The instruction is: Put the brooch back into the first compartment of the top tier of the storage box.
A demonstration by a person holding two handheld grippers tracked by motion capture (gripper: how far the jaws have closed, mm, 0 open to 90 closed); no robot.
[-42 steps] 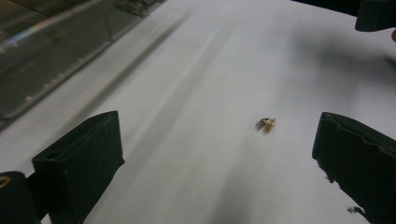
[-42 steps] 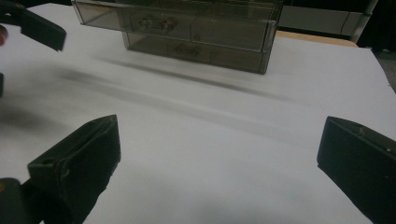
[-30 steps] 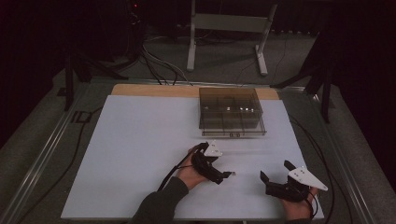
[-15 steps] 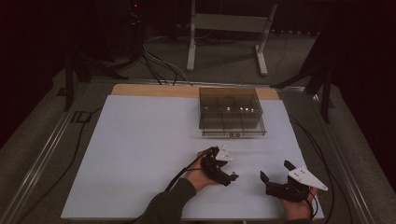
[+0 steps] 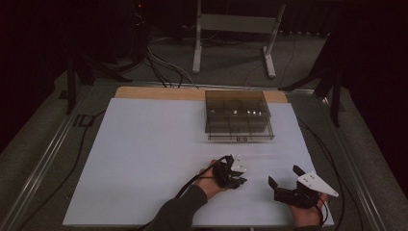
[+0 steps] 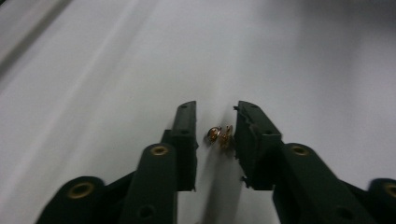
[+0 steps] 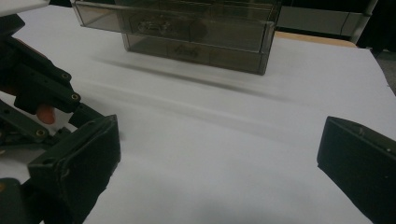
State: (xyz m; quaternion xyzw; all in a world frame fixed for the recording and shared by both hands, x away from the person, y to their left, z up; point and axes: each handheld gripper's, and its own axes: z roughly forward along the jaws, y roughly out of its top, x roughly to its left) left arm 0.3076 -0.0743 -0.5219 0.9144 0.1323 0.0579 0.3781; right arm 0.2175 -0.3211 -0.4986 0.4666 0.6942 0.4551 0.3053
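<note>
Honestly nothing readable anywhere here, no brand, no number, no sign. The only candidate is a small pale strip on the front lip of the smoky plastic drawer box point(image 5: 239, 118) near the far edge of the white table point(image 5: 144, 159); it might be a label, but it's way too small and blurry to make out a single character. The grey three-cornered plate on the right gripper point(image 5: 287, 185) just has little holes, no print I can see. The drawer fronts up close in the right gripper view are blank too.

Small gold trinket point(image 6: 220, 136) lies on white table point(image 6: 303, 70).
</note>
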